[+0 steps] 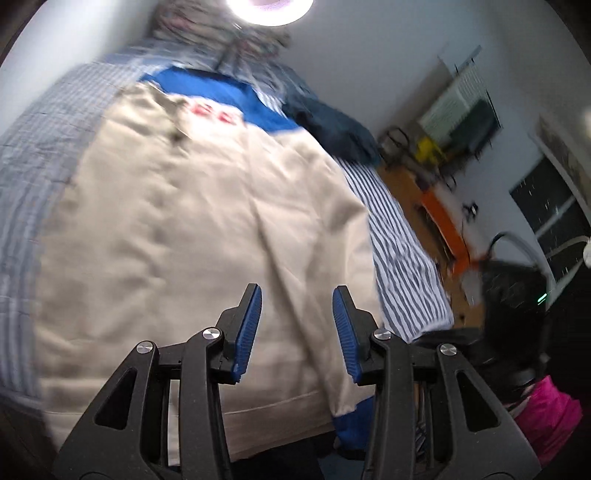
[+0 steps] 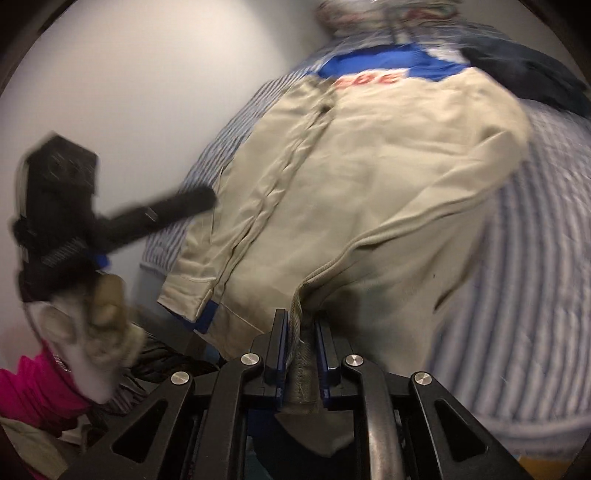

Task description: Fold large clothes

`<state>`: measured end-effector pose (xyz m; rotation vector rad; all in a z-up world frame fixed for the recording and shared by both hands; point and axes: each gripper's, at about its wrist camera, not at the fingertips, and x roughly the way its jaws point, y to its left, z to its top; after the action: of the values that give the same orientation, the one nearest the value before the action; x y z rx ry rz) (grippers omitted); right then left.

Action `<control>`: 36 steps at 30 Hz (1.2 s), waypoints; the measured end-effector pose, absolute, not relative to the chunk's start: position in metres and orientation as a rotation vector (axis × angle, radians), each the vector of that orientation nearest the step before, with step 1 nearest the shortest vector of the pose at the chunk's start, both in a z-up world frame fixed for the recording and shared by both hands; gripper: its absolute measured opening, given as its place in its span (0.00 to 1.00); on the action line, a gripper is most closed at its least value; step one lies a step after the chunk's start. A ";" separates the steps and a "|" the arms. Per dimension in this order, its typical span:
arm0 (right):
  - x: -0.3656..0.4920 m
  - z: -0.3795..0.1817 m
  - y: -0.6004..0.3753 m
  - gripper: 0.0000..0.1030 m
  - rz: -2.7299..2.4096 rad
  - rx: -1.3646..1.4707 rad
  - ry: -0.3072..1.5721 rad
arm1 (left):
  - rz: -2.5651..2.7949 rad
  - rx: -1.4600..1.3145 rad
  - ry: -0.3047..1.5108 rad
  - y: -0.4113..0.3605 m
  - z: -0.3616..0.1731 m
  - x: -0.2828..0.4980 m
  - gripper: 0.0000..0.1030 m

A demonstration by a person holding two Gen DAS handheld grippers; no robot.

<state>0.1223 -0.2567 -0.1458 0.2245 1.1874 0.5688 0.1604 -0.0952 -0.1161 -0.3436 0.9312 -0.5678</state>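
The bed [image 1: 402,240], covered in a blue-and-white striped sheet, is carrying everything; a dark blue garment [image 1: 332,125] is lying bunched near its far end, beside a patterned pillow [image 1: 221,33] against the wall. The jacket [image 1: 192,206], beige with a blue yoke and red lettering, is lying spread down the middle of the bed, collar away from the person and hem toward them; one sleeve is lying folded across the body on the right, its blue cuff hanging near the bed's edge.

The right gripper [image 2: 301,347] is pinching a ribbed beige edge of the jacket, seemingly the hem or a cuff, its jaws pressed together on the cloth; the left gripper [image 1: 297,328] is hovering above the jacket near the hem, jaws spread and holding nothing. In the right view it is appearing blurred at the left, held by a gloved hand [image 2: 92,332] in a pink sleeve.

The step in hand looks like lifting a bottom edge for a fold; the risk is that only one side is gripped, so pulling now could drag the jacket askew or off the bed's edge; the thick ribbing might also slip from the narrow pads, and the folded sleeve could fall open if the cloth is tugged quickly.
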 end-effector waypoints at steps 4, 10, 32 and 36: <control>0.131 -0.179 -0.203 0.12 0.610 0.077 1.244 | -0.513 -0.379 0.924 -0.068 -0.118 0.172 0.38; 0.134 -0.193 -0.207 0.29 0.638 0.127 1.284 | -0.527 -0.432 1.035 -0.066 -0.155 0.173 0.38; 0.252 -0.168 -0.433 0.62 0.280 0.695 1.015 | -0.658 -0.280 1.237 -0.142 -0.205 0.163 0.20; 0.287 -0.191 -0.455 0.63 0.208 0.766 1.001 | -0.670 -0.243 1.236 -0.149 -0.209 0.161 0.12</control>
<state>0.2871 -0.4553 -0.1908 0.7655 1.0012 0.2082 0.1609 -0.1486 -0.2088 -0.2433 1.2362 -0.6705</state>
